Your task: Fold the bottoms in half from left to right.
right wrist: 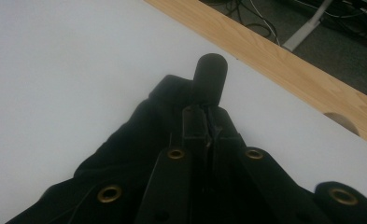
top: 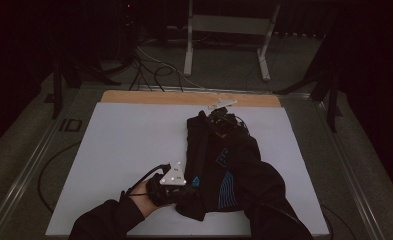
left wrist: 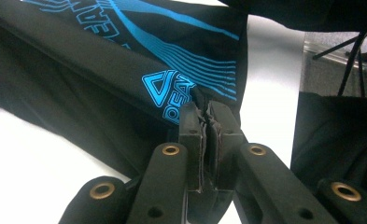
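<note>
Black sleeves reach in from the near edge, each hand working one gripper on a dark garment.

Near the front of the white bench [top: 119, 150], the left gripper [top: 180, 192] has its fingers [left wrist: 190, 123] pressed together on the near hem of the black garment with blue print [top: 219, 170], just by the blue logo. At the far end, close to the wooden strip [top: 149, 97], the right gripper [top: 223, 120] pinches the cloth's far corner, fingers [right wrist: 193, 123] likewise pressed together. The garment lies right of the bench's middle, running near to far between the two grips. Judging by this, the step is stretching or folding; it would go best with both pinches firm, the cloth taut and low, and both hands moving together. Count: one garment, two grippers, one bench.
</note>
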The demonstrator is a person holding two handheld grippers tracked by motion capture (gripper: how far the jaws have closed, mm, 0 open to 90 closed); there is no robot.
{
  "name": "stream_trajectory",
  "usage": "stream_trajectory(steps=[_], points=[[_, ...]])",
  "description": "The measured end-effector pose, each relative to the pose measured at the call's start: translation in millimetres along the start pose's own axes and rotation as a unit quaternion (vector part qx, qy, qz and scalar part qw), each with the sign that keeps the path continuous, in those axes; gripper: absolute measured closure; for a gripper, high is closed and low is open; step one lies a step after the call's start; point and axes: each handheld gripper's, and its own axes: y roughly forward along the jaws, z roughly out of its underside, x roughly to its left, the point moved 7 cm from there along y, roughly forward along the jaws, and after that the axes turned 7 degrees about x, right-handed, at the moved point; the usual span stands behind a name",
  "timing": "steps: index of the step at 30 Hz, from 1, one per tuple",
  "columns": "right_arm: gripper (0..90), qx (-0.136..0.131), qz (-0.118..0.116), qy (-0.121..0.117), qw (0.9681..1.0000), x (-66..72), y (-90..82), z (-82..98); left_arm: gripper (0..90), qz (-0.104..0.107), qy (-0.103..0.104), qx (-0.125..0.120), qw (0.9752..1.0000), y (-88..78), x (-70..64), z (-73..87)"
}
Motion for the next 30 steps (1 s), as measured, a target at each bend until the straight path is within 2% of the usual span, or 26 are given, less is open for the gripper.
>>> stream_trajectory(steps=[1,2,8,14,22,25,27,30], points=[[87.7,0.000,0.000,0.000,1.0000,0.0,0.0,0.0,85.3,0.000,0.000,0.000,1.0000,0.0,0.0,0.0],[87.7,0.001,0.000,-0.001,1.0000,-1.1,-0.8,0.9,85.3,0.000,0.008,0.002,1.0000,2.2,-1.3,-4.3],[87.7,0.000,0.010,0.009,0.9999,-13.7,-8.2,8.7,85.3,0.006,0.015,0.003,0.9999,10.0,-2.8,-12.3],[87.6,0.000,0.022,0.015,0.9996,-25.5,-13.8,15.2,85.3,0.014,0.014,-0.009,0.9998,20.9,-5.2,-24.7],[87.6,0.007,0.034,0.021,0.9992,-39.7,-17.4,26.9,85.3,0.020,0.016,-0.010,0.9996,31.0,-5.8,-34.1],[87.6,0.008,0.036,0.023,0.9991,-41.1,-17.8,28.2,85.3,0.020,0.017,-0.009,0.9996,34.0,-6.9,-36.8],[87.6,0.009,0.039,0.026,0.9989,-47.7,-19.2,33.1,85.3,0.023,0.023,-0.011,0.9994,39.4,-8.9,-41.4],[87.6,0.012,0.041,0.026,0.9988,-50.1,-19.9,35.8,85.3,0.026,0.026,-0.011,0.9993,44.1,-10.4,-45.2]])
